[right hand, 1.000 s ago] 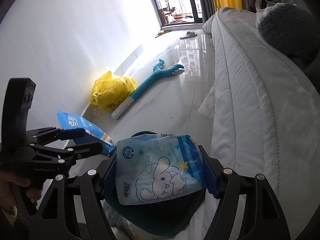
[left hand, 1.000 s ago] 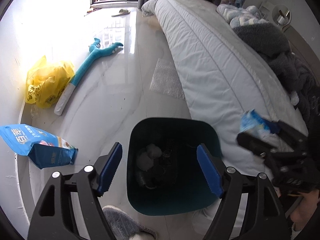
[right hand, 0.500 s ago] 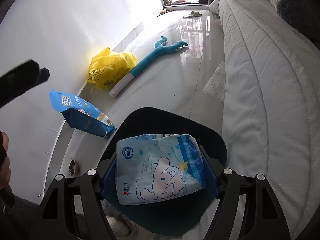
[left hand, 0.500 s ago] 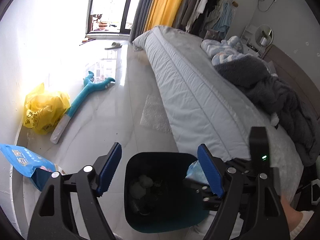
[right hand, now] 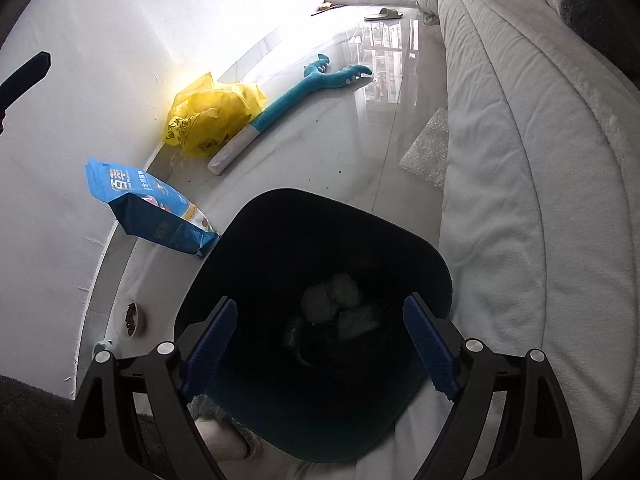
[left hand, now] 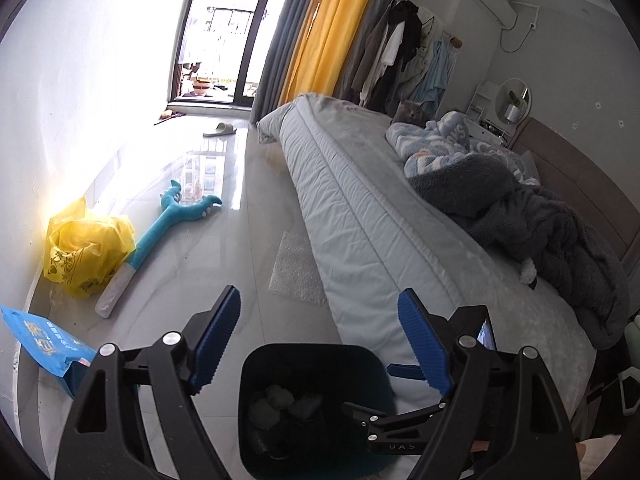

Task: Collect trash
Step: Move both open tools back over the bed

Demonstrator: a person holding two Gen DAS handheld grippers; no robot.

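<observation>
Both jaws stand apart with nothing between them; the right gripper (right hand: 320, 340), just opened wider, no longer holds the blue tissue pack and hangs over one dark bin (right hand: 400, 240); the left gripper (left hand: 318, 340) has opened slightly; one yellow bag (right hand: 212, 120) lies far left.

The trash bin (right hand: 320, 264) stands on the floor (right hand: 344, 136) just beside the bed (right hand: 540, 200), which runs along its right, with crumpled trash (right hand: 332, 304) lying in its bottom. To the bin's left a pet food bag (right hand: 148, 208) leans at the wall, a small bowl (right hand: 130, 318) nearer the camera; farther back a plastic bag (right hand: 208, 120) sits with a long plush toy (right hand: 296, 96) just to its right. A bubble wrap sheet (right hand: 428, 156) lies against the bed's edge, and a slipper (right hand: 384, 13) lies far back by the window.
</observation>
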